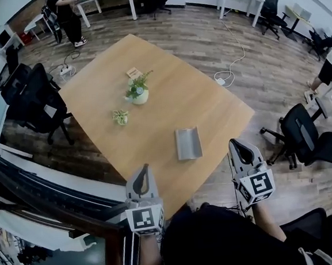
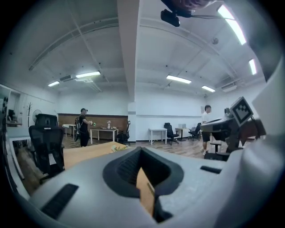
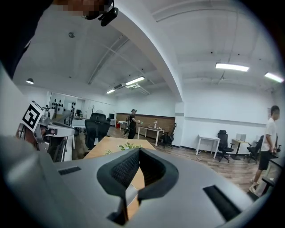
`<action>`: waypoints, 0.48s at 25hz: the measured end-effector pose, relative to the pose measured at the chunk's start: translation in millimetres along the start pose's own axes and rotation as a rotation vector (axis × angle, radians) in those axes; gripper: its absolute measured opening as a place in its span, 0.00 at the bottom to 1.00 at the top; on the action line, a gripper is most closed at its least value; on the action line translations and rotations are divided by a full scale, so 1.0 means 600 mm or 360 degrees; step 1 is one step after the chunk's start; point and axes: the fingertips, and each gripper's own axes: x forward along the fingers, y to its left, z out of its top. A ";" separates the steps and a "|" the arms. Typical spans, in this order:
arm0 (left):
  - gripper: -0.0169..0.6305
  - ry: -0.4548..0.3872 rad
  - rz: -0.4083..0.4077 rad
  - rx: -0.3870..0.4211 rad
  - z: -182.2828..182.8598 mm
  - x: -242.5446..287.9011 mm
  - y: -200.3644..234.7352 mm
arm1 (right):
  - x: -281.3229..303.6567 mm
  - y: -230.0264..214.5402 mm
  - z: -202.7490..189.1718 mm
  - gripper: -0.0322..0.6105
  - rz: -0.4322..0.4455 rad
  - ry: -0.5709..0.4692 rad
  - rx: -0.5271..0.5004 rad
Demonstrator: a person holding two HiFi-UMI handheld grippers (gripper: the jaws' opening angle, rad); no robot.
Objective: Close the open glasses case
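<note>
A grey glasses case [image 1: 188,143] lies flat on the wooden table [image 1: 210,105], near the front right corner; from here I cannot tell whether its lid is up. Both grippers hover at the table's near edge, short of the case, and neither touches it. My left gripper [image 1: 141,171] is to the case's lower left, my right gripper [image 1: 239,146] just to its right, off the table's corner. In the left gripper view my left gripper [image 2: 140,150] has its jaws together with nothing held. My right gripper [image 3: 138,150] looks the same in the right gripper view.
Two small potted plants [image 1: 138,91] [image 1: 121,117] and a small card [image 1: 133,73] stand mid-table beyond the case. Black office chairs [image 1: 305,137] [image 1: 33,97] flank the table. A person [image 1: 66,16] stands at a far desk; cables [image 1: 230,71] lie on the floor.
</note>
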 end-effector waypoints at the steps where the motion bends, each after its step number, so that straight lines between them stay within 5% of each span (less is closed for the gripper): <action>1: 0.02 -0.0001 0.0008 -0.0001 -0.004 0.001 0.009 | 0.008 0.002 0.006 0.07 -0.0010 -0.0005 -0.0004; 12: 0.02 0.0002 0.0087 -0.0026 -0.005 0.015 0.088 | 0.075 0.041 0.030 0.07 0.0039 -0.0028 0.0051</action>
